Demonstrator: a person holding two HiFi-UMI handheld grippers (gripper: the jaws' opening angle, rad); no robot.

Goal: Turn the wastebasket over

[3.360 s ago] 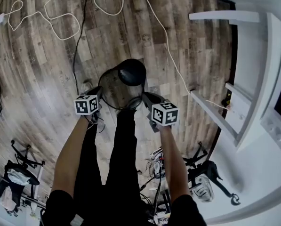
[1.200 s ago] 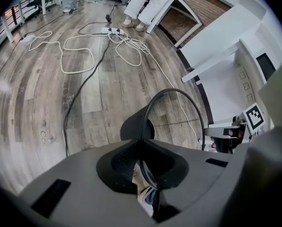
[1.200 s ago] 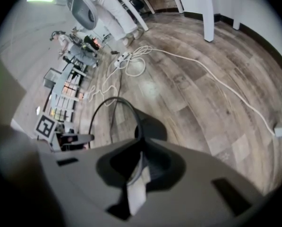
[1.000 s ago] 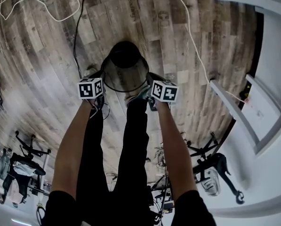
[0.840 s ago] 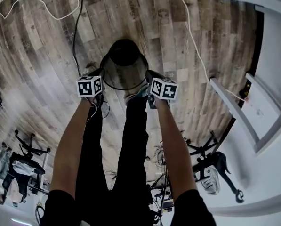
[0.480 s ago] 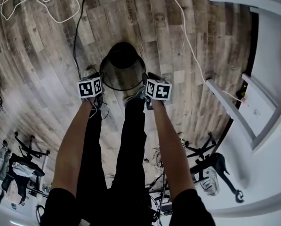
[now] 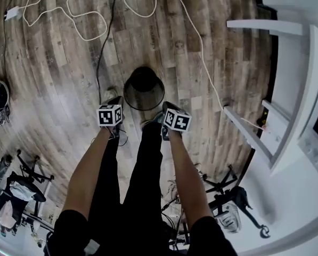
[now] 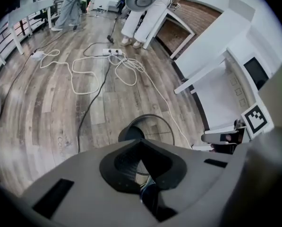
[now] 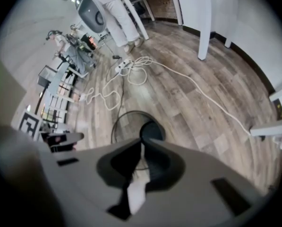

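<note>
Nothing gripped

Holding the left tongs (image 8: 141, 144) shut on nothing; closing the right tongs (image 9: 141, 144), tips meeting, nothing between them; looking down at the dark mesh basket (image 7: 144, 88) set on the wood floor (image 7: 57, 79) near a white cable (image 7: 201, 51), close ahead of both tongs and touching neither; cannot tell rim-up from rim-down

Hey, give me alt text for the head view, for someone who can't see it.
Seen from above, a person's left gripper and right gripper hover empty just short of a dark mesh wastebasket standing on the wood floor. The left gripper's fingers are shut, the right gripper's are closing on nothing; white cables trail across the floor beyond.
</note>
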